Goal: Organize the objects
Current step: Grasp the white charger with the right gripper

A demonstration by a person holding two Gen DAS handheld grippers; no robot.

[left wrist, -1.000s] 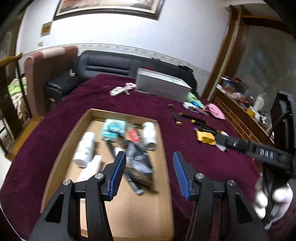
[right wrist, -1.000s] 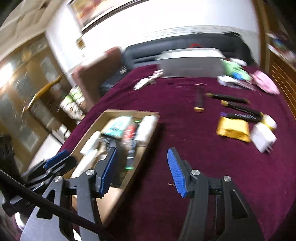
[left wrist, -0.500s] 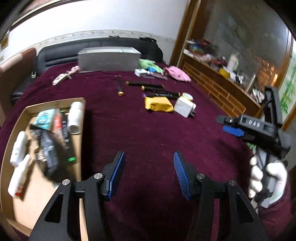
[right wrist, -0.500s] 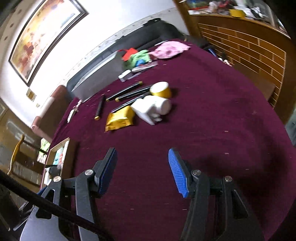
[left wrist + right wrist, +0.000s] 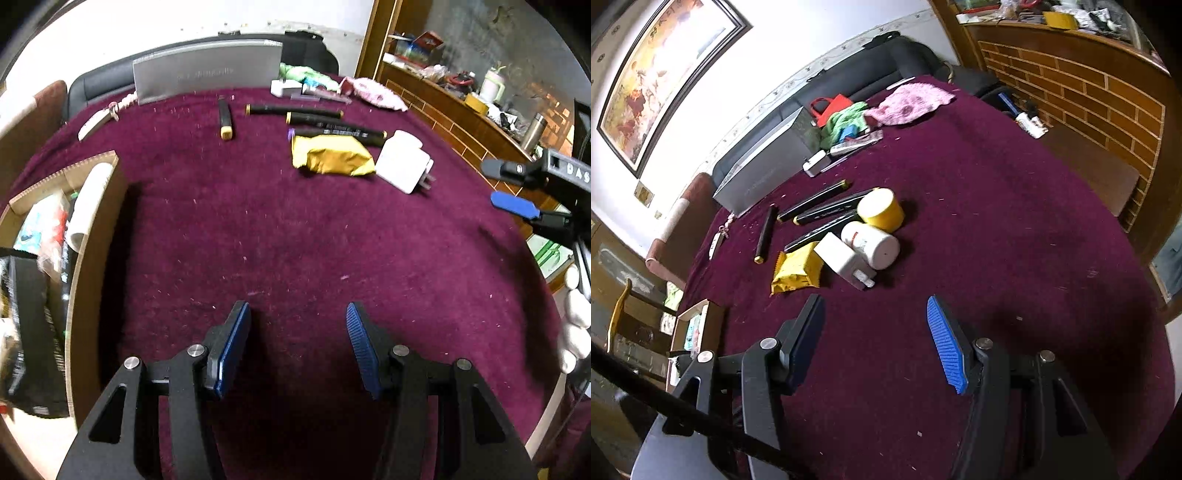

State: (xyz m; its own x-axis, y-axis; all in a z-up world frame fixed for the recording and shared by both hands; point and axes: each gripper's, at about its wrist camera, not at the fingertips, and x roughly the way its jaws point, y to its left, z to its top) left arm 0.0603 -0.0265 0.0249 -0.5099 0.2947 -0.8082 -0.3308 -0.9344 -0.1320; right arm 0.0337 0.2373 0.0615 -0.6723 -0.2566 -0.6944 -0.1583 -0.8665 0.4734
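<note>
Off at nine o'clock now sits the cardboard tray [image 5: 92,236], which lay straight ahead a second ago. Both the left gripper [image 5: 295,343] and right gripper [image 5: 875,339] have swung toward the yellow packet [image 5: 332,158] at twelve, half open and empty, so I judge another pick comes next.

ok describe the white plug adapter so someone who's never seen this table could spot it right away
On the maroon tablecloth, find the loose cluster just short of the grey box. The white plug adapter lies at that cluster's near edge, between the crumpled yellow packet and a white jar on its side. It alone is a white block with metal prongs.

"das" on right claw [image 5: 517,188]
</note>
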